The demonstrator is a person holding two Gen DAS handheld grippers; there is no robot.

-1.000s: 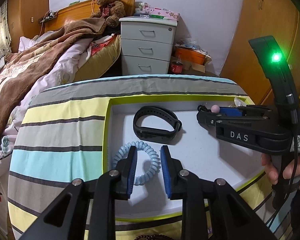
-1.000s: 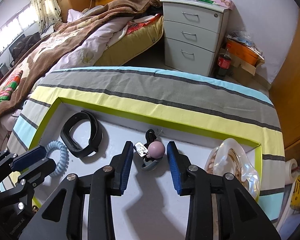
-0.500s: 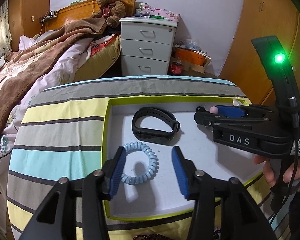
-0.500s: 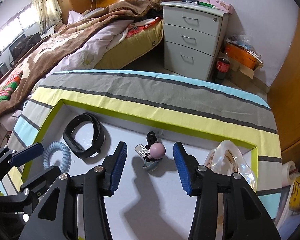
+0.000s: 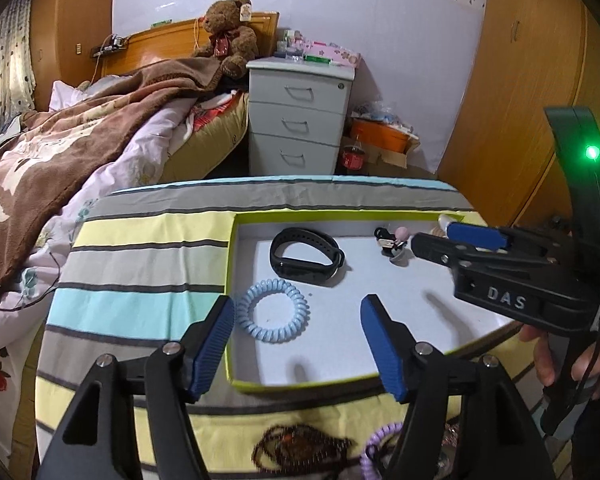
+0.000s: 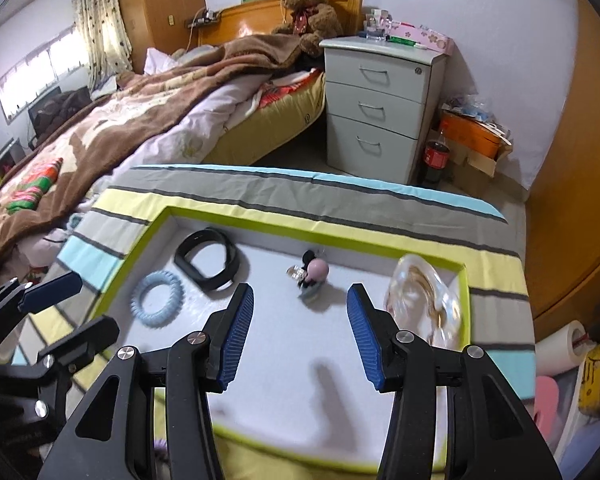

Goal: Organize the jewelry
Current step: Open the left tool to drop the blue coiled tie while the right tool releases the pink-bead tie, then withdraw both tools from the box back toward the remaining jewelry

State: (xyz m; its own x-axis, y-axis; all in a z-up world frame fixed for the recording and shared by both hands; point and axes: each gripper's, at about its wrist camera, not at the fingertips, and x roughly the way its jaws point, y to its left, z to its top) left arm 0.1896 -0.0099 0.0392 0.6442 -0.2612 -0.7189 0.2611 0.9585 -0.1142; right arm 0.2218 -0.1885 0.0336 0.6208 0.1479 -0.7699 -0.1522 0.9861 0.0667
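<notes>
Shallow white tray with a lime-green rim [image 5: 230, 280], set on the striped cloth of the counter [image 5: 140, 264] and serving as the collecting place for the jewelry. From the tray's left edge to its right:

Pale blue spiral coil bracelet [image 5: 273, 315], flat near the left wall, close to the front left corner. The left claw [image 5: 296, 344] hangs above it, its jaws having just been opening; they stand wide apart with nothing between the pads, so the bracelet is released and lies free.

Black silicone wristband [image 5: 306, 258], beyond the coil toward the far edge, apart from it, presumably so each piece keeps its own spot.

Small charm with a pink ball and a black loop [image 6: 310, 276], near the middle of the far edge. The right claw [image 6: 300, 334] is drawn back above it, jaws parted and empty, the charm resting on the tray floor.

Clear glossy shell-like piece with gold inside [image 6: 422, 306], against the right wall.

Purple coil [image 5: 380, 446] and a dark beaded item [image 5: 300, 446] lie outside the tray at the counter's near edge, probably the pieces left to sort.
</notes>
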